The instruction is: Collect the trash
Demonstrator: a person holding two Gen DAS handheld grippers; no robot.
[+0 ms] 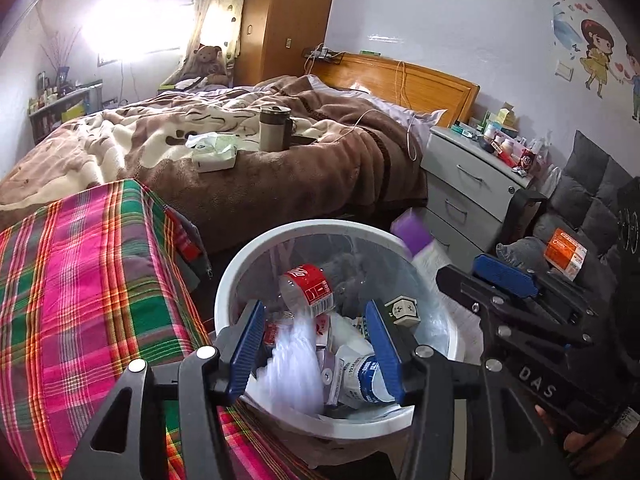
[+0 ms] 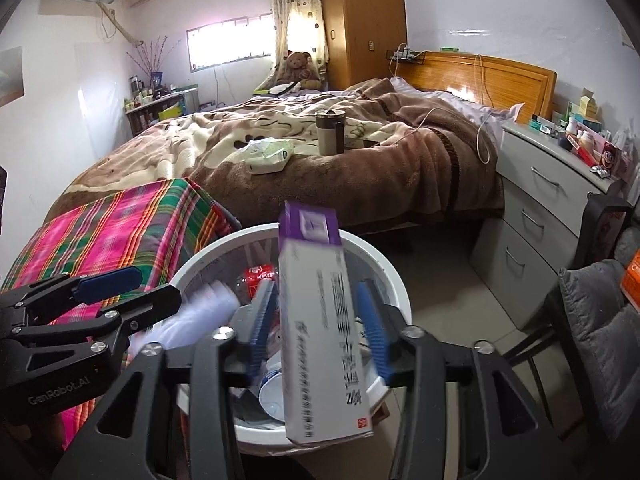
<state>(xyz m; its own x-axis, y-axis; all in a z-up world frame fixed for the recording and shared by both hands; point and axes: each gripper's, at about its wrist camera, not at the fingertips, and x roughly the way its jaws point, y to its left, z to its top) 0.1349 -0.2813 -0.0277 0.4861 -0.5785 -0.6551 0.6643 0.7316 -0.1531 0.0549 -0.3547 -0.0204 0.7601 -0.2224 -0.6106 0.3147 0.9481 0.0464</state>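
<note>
A white trash bin (image 1: pixel 240 276) with a clear liner stands on the floor by the bed and holds bottles, cartons and wrappers. My left gripper (image 1: pixel 316 350) is open right over it; a blurred white item (image 1: pixel 294 356) hangs between its blue pads, seemingly falling. My right gripper (image 2: pixel 320 334) is open over the same bin (image 2: pixel 394 276). A long white and purple box (image 2: pixel 320 320) sits loose and tilted between its pads, blurred. The right gripper also shows in the left wrist view (image 1: pixel 504 276), the left one in the right wrist view (image 2: pixel 108 280).
A plaid-covered stool (image 1: pixel 80 280) stands left of the bin. The bed (image 1: pixel 240 152) behind carries a tissue pack (image 1: pixel 212 152) and a tumbler (image 1: pixel 274 128). A grey nightstand (image 1: pixel 464 184) and a dark sofa with an orange box (image 1: pixel 566 252) are on the right.
</note>
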